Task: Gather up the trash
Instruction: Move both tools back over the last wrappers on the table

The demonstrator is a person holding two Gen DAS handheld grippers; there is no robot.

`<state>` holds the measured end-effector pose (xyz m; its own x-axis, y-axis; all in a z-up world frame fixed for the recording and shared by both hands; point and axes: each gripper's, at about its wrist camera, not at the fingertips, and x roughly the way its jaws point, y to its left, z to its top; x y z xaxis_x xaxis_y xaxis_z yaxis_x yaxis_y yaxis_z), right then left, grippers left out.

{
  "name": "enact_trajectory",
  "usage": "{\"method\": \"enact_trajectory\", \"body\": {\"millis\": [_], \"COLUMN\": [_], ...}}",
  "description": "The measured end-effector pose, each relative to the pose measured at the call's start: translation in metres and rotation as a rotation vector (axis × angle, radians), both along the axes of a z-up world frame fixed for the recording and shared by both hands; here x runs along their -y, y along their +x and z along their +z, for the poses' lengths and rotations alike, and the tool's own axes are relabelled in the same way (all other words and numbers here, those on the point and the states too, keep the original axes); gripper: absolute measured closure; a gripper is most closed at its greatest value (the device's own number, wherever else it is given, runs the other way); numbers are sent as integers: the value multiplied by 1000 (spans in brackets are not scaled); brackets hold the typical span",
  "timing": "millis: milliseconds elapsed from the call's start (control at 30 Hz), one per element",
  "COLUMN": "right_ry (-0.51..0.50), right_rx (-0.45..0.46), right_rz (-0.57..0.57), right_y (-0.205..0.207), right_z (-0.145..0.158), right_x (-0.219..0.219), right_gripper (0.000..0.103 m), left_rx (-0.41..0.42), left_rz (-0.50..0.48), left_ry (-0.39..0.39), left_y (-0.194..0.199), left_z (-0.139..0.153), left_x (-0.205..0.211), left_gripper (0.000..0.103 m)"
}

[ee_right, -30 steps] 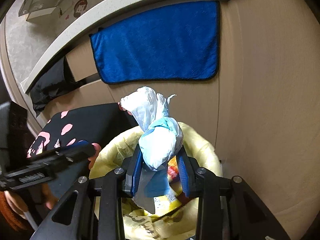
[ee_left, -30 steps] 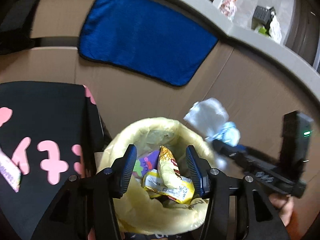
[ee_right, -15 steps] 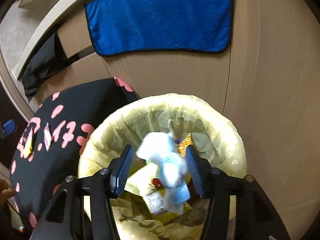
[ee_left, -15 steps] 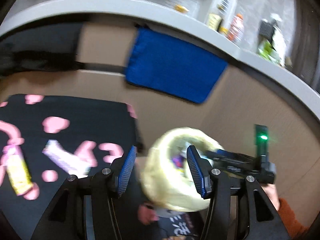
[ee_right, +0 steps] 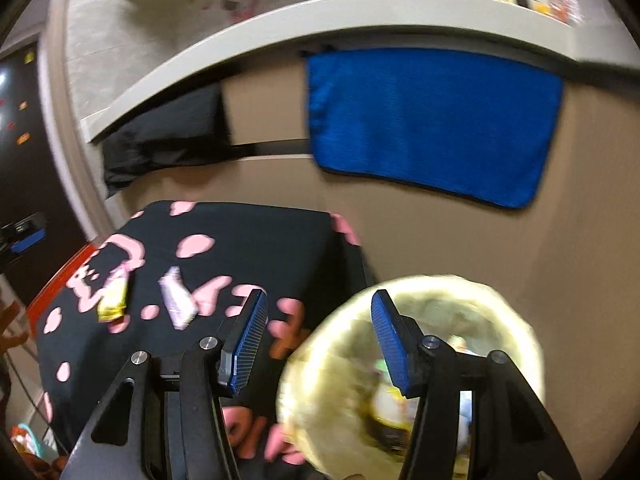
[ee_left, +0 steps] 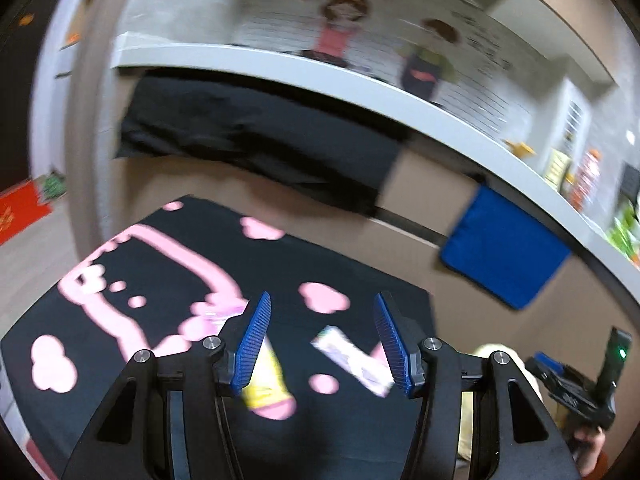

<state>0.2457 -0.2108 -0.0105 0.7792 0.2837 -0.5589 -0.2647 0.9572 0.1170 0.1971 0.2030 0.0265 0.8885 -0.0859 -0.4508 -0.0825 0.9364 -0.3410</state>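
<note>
One second ago our right gripper (ee_right: 316, 344) held a crumpled white and blue wad over the bin (ee_right: 516, 320); now its jaws have opened to a middle width and nothing is between them — the wad was seen falling in among the other wrappers half a second ago. In the blurred right view we cannot pick it out, only pale shapes inside the yellow liner. The bin is now at the near right of this view, so the gripper has turned away from it toward the black cloth with pink marks (ee_right: 256, 240) on the left.

Our left gripper (ee_left: 320, 338) has also swung away from the bin and now looks over the black cloth (ee_left: 352, 280). Its jaws stand fairly wide and hold nothing. Two pieces of trash lie on the cloth just ahead of it: a yellow packet (ee_left: 272, 388) near the left finger and a pale wrapper (ee_left: 352, 360) between the fingers, a bit further. In the right view the same yellow packet (ee_right: 114, 300) and pale wrapper (ee_right: 178, 298) lie left of the bin, apart from each other.

So one item is delivered, and we judge the next step is to pick these two — the left gripper seems best placed.
</note>
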Motion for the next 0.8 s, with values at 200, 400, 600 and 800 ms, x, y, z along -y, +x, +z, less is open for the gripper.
{"method": "enact_trajectory", "body": {"millis": [200,400,600,800], "right_ry": [26,19,-17,-24], "right_rx": [-34,-96,-134,-166], "right_rz": [132,196,205,203], "right_y": [7,16,20,27], "right_z": [-10,-34,-54,-68], "right_x": [-50,-84,-95,-93], "right_gripper": [52,52,52,52], "left_rx": [-119,-269,-326,-324], "left_rz": [58,57,132,154], "left_ry": [-59,-119,-172,-129], "left_y": [15,51,84,97], "left_z": [-47,-104,-137,-144], "left_x": [-35,-36,-39,-31], "left_gripper": [48,48,48,48]}}
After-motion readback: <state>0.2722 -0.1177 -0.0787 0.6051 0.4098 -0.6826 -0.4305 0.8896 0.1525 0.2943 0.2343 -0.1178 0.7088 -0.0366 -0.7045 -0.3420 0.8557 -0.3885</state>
